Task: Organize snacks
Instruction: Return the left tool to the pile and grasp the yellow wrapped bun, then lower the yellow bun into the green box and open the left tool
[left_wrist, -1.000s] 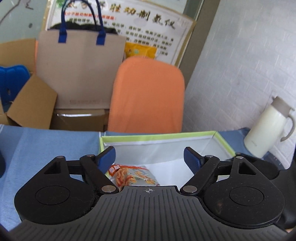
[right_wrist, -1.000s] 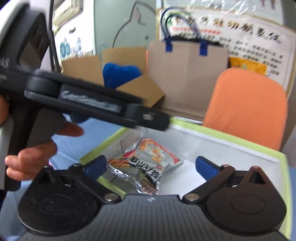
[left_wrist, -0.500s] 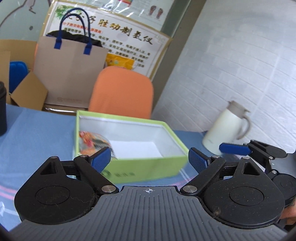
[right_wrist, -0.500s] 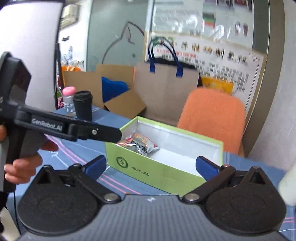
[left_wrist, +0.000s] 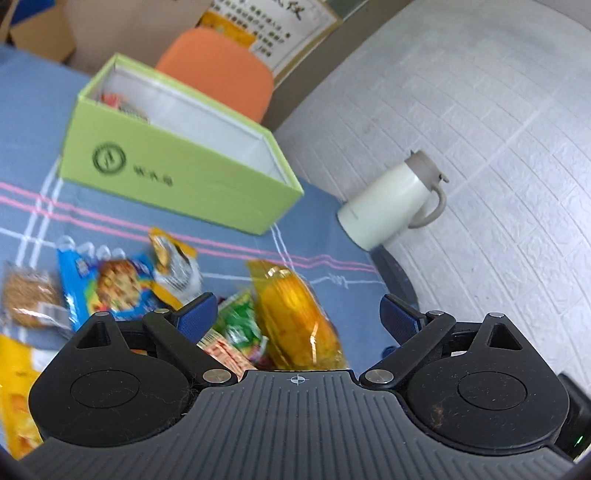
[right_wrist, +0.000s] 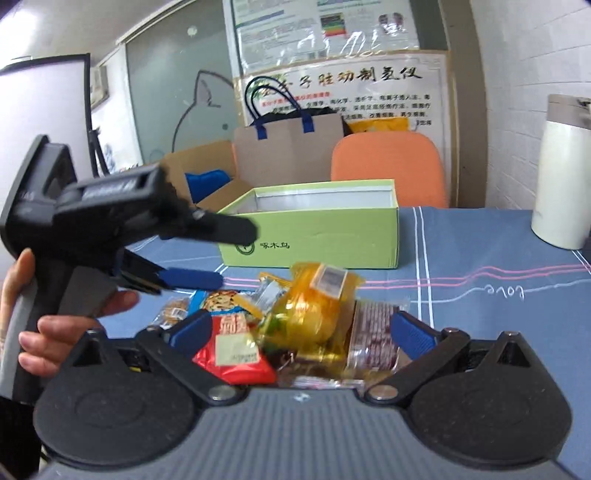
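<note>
White thermos jug (left_wrist: 392, 206) on blue tablecloth (left_wrist: 29, 125); orange chair (right_wrist: 388, 166) behind; brown paper bag (right_wrist: 288, 147), possibly on cardboard boxes.

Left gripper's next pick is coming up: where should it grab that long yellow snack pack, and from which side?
Probably across the middle of the yellow snack pack, coming down from above. It lies flat on the tablecloth, long and narrow, running away from the open left gripper, so the fingers should span its short width. The green packet crowds its left side.

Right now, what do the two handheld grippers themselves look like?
Both the left gripper and right gripper have matte black ribbed bodies, round pivot discs, silver rivets and blue rubber finger pads. A bare hand holds the left one's grey handle.
</note>
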